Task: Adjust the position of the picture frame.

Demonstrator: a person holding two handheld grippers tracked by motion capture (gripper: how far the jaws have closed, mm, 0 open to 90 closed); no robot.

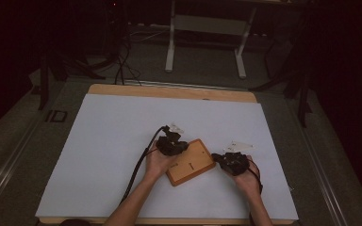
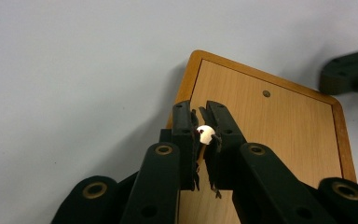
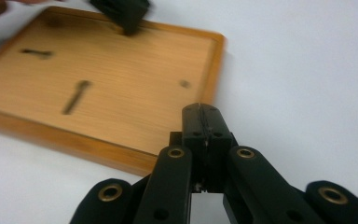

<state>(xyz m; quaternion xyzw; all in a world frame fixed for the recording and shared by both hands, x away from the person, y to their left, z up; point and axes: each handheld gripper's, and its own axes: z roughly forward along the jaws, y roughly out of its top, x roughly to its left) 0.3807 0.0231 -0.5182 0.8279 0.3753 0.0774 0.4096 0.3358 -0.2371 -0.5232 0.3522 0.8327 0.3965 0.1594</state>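
Left gripper view: left gripper [image 2: 201, 122] clamped on a small white bead [image 2: 206, 134], over the wooden tray's [image 2: 279, 135] near-left edge.
Right gripper [image 3: 203, 115]: jaws together, empty, just off the tray's right side.
Nearer hand: left.

high view looks down; both claw views sit close, sharing the wooden tray [image 2: 270, 135]

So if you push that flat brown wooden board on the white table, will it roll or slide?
The flat brown wooden board would probably slide, not roll: it lies flat on the white table. It looks stiff, being solid wood with a raised rim. It seems unlikely to tip, since it is low and wide. The left gripper hovers over its edge.
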